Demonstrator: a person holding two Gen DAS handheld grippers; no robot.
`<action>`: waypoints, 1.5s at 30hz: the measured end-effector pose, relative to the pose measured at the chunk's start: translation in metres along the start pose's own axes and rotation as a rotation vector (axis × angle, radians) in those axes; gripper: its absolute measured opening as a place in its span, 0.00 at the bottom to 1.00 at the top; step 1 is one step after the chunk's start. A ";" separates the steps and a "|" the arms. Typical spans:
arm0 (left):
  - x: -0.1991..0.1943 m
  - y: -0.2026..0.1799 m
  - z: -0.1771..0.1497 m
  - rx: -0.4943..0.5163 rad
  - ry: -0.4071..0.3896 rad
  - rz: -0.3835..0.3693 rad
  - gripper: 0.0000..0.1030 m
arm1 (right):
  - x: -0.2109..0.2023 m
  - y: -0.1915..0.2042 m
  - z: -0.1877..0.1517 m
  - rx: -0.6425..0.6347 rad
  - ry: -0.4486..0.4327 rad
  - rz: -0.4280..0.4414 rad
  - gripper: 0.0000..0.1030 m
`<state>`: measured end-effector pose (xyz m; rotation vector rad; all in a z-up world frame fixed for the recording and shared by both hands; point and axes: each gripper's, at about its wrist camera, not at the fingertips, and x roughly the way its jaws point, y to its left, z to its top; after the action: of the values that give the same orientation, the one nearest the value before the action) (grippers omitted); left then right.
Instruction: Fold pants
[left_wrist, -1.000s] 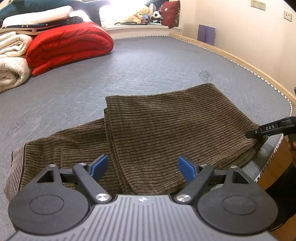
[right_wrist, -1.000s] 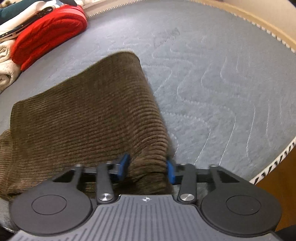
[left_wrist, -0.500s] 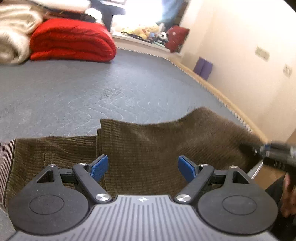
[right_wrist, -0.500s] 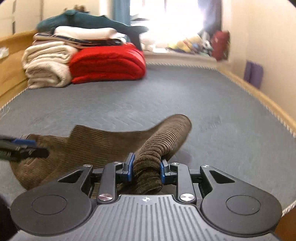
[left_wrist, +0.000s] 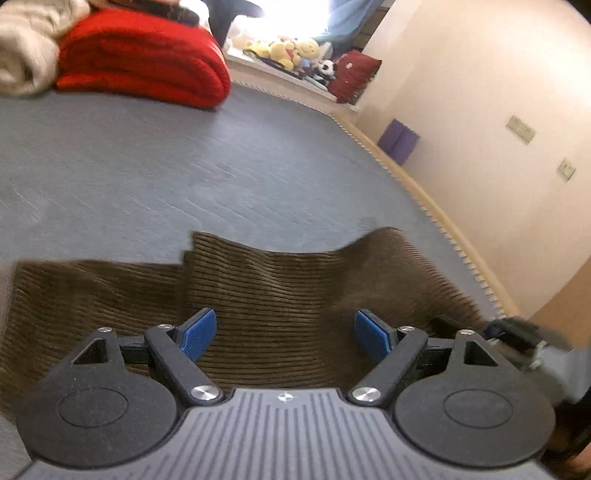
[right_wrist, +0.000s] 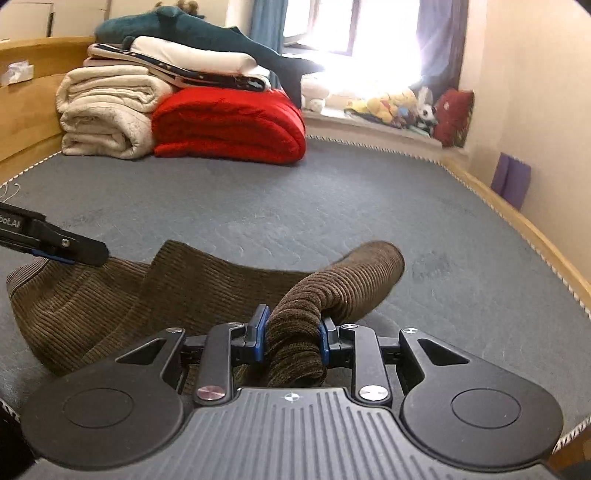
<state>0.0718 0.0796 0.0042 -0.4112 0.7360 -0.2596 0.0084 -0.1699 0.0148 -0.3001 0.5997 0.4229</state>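
Brown corduroy pants (left_wrist: 280, 295) lie folded on the grey mattress (left_wrist: 147, 166), one part stacked over another. My left gripper (left_wrist: 284, 326) hovers just above them, open, its blue pads (left_wrist: 195, 332) wide apart and pressing nothing. My right gripper (right_wrist: 291, 325) is shut on a bunched edge of the pants (right_wrist: 184, 288) and holds it raised off the mattress (right_wrist: 332, 206), so the cloth curls into a roll (right_wrist: 354, 277). In the right wrist view, a finger of the left gripper (right_wrist: 55, 243) shows at the left above the pants. The right gripper (left_wrist: 517, 332) is a blur at the right of the left wrist view.
A folded red quilt (right_wrist: 229, 125), cream blankets (right_wrist: 103, 114) and more bedding are stacked at the far end. Plush toys (right_wrist: 391, 103) sit on the window sill. The wooden bed frame (right_wrist: 535, 236) runs along the right, with a wall close behind it.
The right gripper has tightened on the pants' edge and lifted it, bunching the cloth into a roll. Both views have tilted up towards the window. The left gripper rose and stayed open.
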 end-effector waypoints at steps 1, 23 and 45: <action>0.002 0.001 0.001 -0.038 0.010 -0.052 0.84 | -0.002 0.003 -0.001 -0.021 -0.008 0.003 0.27; 0.079 -0.099 0.053 0.272 0.249 -0.154 0.84 | -0.029 0.078 -0.014 -0.402 -0.093 0.129 0.27; -0.005 0.081 0.053 -0.052 0.178 0.321 0.19 | -0.048 0.156 -0.028 -0.478 -0.057 0.689 0.30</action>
<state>0.1117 0.1673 0.0062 -0.3159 0.9724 0.0262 -0.1130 -0.0590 -0.0017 -0.5338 0.5294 1.2433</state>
